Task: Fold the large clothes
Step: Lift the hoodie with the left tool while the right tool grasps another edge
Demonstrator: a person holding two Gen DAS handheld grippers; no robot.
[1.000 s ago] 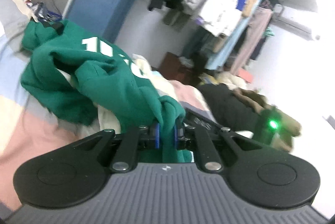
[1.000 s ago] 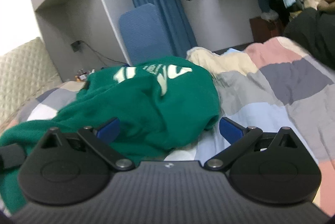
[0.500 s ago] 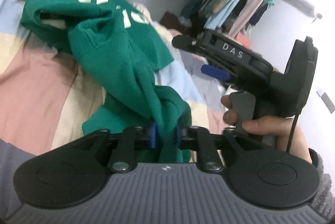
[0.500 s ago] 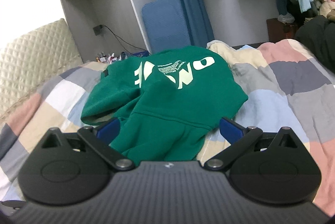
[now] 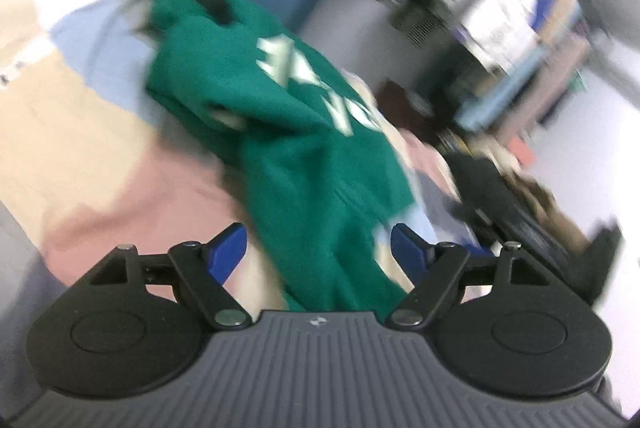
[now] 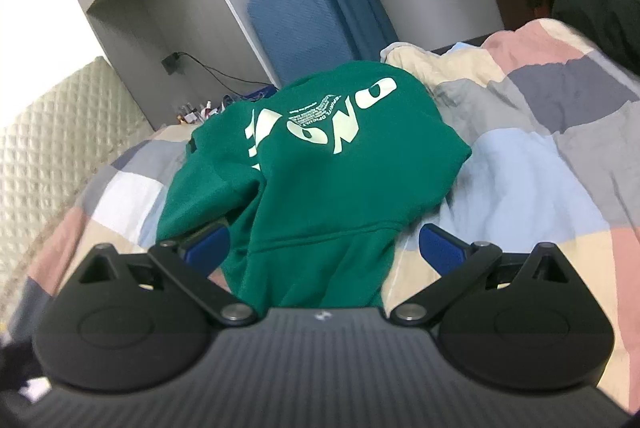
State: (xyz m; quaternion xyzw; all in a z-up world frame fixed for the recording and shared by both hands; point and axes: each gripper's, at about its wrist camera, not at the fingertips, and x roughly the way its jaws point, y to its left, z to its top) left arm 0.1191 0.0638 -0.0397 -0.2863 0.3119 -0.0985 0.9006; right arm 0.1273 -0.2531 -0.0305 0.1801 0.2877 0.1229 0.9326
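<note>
Patchwork bedding [image 6: 560,131] in pink, cream, grey and pale blue is covering the bed I am working over, with a blue curtain and a rail of hanging clothes blurring past behind it. What is changing right now is my left hand-held gripper [image 5: 318,252]: its jaws have just been opening and are now standing spread, with a fold of the green hoodie [image 6: 320,163] lying between the blue pads [image 5: 228,252] but, as far as the smeared left view lets me judge, no longer being pinched. I am reading that as the release that ends a fold or a repositioning pull, so the cloth is being left to settle on the bed. Compared with a second ago, when those pads were clamping a bunched wad of green fabric, the grip is gone. The garment is looking flatter too: earlier it was heaped and twisted, and now it is lying across the middle of the bed with its white lettering facing up and the hem end reaching toward me. My right hand-held gripper [image 6: 324,252] is staying spread as before, with the near end of the hoodie between its pads [image 6: 440,248] and nothing gripped. I am judging the hoodie to be still loosely rumpled, with the proper folds yet to be made.
</note>
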